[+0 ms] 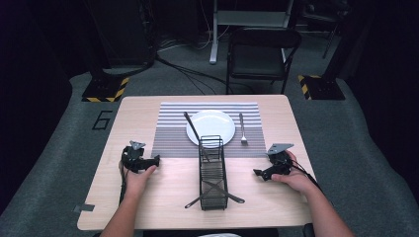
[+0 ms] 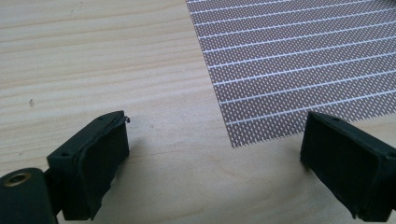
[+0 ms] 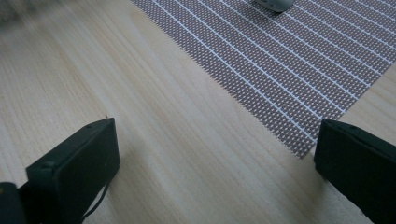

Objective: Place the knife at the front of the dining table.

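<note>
High view: one plate (image 1: 211,127), one fork (image 1: 242,129)

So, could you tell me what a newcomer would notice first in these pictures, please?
Probably the white plate on the striped placemat, a fork lying to its right. Nearer the person, a black wire rack holds crossed utensils, and the left gripper and right gripper flank it, both open.

Black folding chair (image 1: 263,52) at twelve o'clock beyond the table | hazard-striped stand bases at ten (image 1: 105,89) and two o'clock (image 1: 321,87) | cables (image 1: 190,74) across grey floor | "6" (image 1: 102,120) marked at nine
</note>
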`<state>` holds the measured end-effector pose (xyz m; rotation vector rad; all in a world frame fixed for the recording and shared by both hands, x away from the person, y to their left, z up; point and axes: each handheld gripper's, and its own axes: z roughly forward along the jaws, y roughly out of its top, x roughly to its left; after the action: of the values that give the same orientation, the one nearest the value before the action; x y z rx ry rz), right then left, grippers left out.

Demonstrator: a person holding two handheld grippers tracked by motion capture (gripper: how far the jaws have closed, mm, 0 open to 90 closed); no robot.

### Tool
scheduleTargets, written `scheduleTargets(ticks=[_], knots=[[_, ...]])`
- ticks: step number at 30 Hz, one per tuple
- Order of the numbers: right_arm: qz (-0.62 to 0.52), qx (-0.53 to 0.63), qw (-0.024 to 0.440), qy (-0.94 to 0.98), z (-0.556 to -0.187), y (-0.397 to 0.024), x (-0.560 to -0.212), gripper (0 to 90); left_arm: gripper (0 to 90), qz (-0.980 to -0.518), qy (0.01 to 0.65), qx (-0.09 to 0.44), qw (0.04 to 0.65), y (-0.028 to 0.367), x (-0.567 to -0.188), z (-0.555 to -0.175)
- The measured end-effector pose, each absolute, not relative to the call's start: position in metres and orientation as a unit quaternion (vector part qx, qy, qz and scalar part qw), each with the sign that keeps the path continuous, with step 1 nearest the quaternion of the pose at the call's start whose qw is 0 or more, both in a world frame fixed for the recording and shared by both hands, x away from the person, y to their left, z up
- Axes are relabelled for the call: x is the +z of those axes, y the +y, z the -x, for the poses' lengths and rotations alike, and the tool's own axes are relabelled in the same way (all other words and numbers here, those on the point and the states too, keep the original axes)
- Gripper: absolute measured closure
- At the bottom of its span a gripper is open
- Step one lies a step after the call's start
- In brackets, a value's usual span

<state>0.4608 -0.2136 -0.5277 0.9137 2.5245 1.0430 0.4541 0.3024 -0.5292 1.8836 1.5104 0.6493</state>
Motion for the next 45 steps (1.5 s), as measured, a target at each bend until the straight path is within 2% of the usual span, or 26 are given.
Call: scheduleTargets(ticks=[16, 23, 27, 31, 34, 45], knots=[[-0.314, 0.359, 0.13, 0.869, -0.461, -0.213, -0.528, 0.0, 7.6, -0.726, 0.555, 0.238, 0.328, 0.299, -0.53, -0.455], [-0.313, 0.358, 0.13, 0.87, -0.461, -0.213, -0.528, 0.0, 16.6, -0.724, 0.559, 0.238, 0.327, 0.301, -0.527, -0.453], [-0.314, 0.358, 0.13, 0.87, -0.461, -0.213, -0.528, 0.0, 27.9, -0.715, 0.571, 0.229, 0.333, 0.302, -0.523, -0.452], [-0.314, 0.359, 0.13, 0.869, -0.461, -0.213, -0.528, 0.0, 33.1, -0.711, 0.573, 0.214, 0.349, 0.303, -0.52, -0.449], [-0.313, 0.359, 0.13, 0.87, -0.461, -0.213, -0.528, 0.0, 35.5, -0.708, 0.567, 0.199, 0.372, 0.295, -0.511, -0.445], [-0.314, 0.358, 0.13, 0.869, -0.461, -0.213, -0.528, 0.0, 37.1, -0.733, 0.54, 0.188, 0.368, 0.272, -0.496, -0.438]])
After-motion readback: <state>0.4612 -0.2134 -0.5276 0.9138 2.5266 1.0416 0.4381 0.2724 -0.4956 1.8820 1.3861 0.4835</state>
